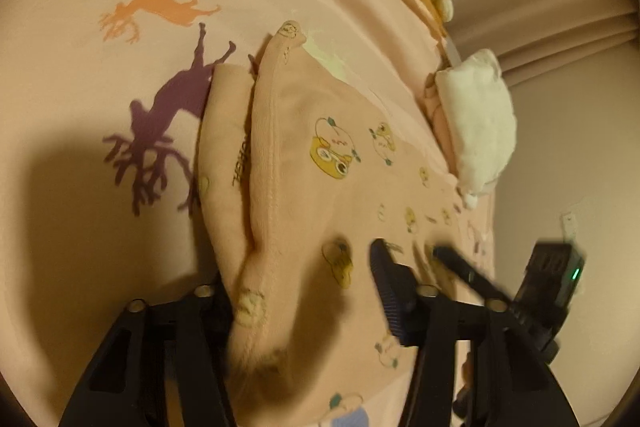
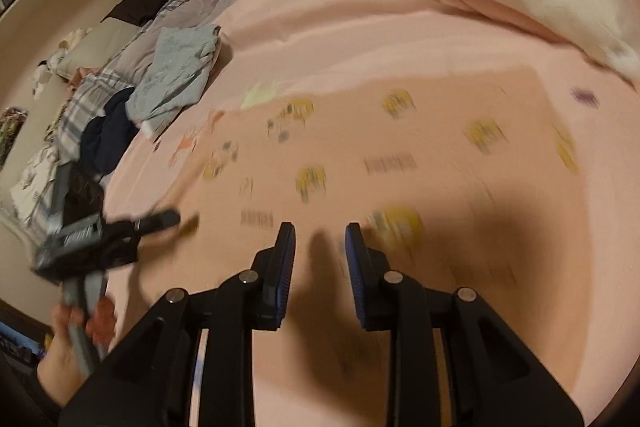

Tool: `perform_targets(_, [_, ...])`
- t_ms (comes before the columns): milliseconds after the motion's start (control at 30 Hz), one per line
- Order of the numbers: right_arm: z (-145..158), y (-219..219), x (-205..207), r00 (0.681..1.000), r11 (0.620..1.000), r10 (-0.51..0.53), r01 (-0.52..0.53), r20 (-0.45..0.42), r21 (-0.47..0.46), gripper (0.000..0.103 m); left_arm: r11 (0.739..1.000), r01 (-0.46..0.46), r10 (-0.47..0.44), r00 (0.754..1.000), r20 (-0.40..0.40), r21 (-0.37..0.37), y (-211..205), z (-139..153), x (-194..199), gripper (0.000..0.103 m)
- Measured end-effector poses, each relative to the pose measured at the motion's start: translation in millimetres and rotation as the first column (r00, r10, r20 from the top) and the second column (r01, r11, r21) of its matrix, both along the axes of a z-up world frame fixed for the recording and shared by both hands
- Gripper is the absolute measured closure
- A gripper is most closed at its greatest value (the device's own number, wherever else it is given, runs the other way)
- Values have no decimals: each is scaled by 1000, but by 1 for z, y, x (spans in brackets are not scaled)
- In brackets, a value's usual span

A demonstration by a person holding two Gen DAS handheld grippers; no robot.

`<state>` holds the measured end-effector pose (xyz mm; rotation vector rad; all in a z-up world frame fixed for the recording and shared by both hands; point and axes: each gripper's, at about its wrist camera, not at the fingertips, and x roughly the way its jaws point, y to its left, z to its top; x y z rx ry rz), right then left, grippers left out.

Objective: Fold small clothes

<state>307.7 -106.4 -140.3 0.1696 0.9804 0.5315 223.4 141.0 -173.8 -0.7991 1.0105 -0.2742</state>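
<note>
Both grippers, left (image 1: 304,291) and right (image 2: 320,239), hover parted.

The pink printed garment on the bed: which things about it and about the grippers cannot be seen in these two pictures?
- Pink printed garment: right wrist view, prints smeared by motion blur; left wrist view, near hem cut off by the bottom edge.
- Left gripper: its left finger hidden behind the garment's fold, so contact is unclear.
- Right gripper: jaws apart; whether the tips touch the cloth is unclear.
</note>
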Motion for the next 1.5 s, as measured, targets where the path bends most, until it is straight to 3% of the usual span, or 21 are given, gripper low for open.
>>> perform_targets(33, [0,8,11,1000,1000,-4,4,6,-13,76,1000,1,0,1000,-11,29,-1,0,1,77])
perform_targets(67, [-2,17,22,1000,999,-13,13,7,-30,76,998,2,0,1000,-25,55,-1,-2,3,84])
perform_targets(267, [-24,42,59,998,989,-48,43,-33,-138,83,998,12,-10,1000,-25,64,3,-4,3,85])
perform_targets(367, [-17,41,58,999,988,-39,34,-31,-152,83,998,13,-11,999,-31,63,3,-6,5,85])
perform_targets(567, [-2,30,8,998,990,55,-58,-33,-126,81,997,18,-15,999,-37,81,2,-4,6,85])
perform_targets(733, [-12,31,-43,990,975,138,-142,-32,-171,80,994,24,-18,999,-51,108,-1,-1,9,86])
perform_targets(867, [-16,32,-59,985,965,170,-168,-9,-204,78,989,17,-6,998,-69,148,-9,7,12,90])
perform_targets(1000, [-9,14,-54,990,987,131,-135,-56,-85,79,980,17,-9,999,-42,196,-17,27,11,93])
perform_targets(1167, [-4,-29,-48,997,993,4,6,-80,120,78,966,42,-49,999,19,255,-44,64,16,93])
perform_targets(1400, [-4,-88,-33,979,927,-150,187,-137,325,77,918,151,-193,978,78,366,-128,105,35,93])
perform_targets(1500, [-12,-112,-25,958,871,-200,270,-205,411,67,876,233,-285,956,63,423,-173,104,41,93])
